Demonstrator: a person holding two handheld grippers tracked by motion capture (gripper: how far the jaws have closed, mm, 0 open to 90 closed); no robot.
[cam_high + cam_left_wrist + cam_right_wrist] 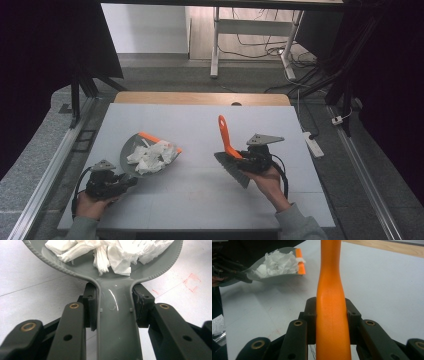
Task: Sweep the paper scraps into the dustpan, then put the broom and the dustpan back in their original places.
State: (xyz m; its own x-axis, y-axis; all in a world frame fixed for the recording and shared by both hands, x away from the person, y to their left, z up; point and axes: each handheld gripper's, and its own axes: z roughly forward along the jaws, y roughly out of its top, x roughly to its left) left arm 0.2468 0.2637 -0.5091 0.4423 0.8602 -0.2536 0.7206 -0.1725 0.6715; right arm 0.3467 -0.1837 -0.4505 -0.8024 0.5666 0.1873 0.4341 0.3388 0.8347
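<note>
The grey plastic dustpan [142, 155] with its orange rubber lip [156, 139] sits just ahead of the left gripper [129, 181], and the heap of crumpled white paper tissue [152, 156] lies inside its bowl, well back from the lip, so the scraps look already gathered rather than waiting to be swept. In the left gripper view the pan's flat grey handle [117, 322] runs straight down between the two black jaws, which are pressed in on it from both sides; gripping at the neck, right behind the bowl, probably gives the most control over tilt, and the pan appears lifted a little at the front, which would keep the paper from sliding out. Off to the right of that claw, well apart across the pale grey table top [200, 200], the right gripper [240, 162] is pinching the orange plastic handle [225, 135] of a small hand brush, whose dark grey bristle head [234, 170] hangs below and toward the person. The right gripper view shows the jaws clamped on the waist of that handle [332, 315], with the stem rising away from the claw; held this way the bristles are clear of the table, so the brush seems parked out of the pan's way, not working. From here the likely next concern is carrying the pan level so nothing spills.
</note>
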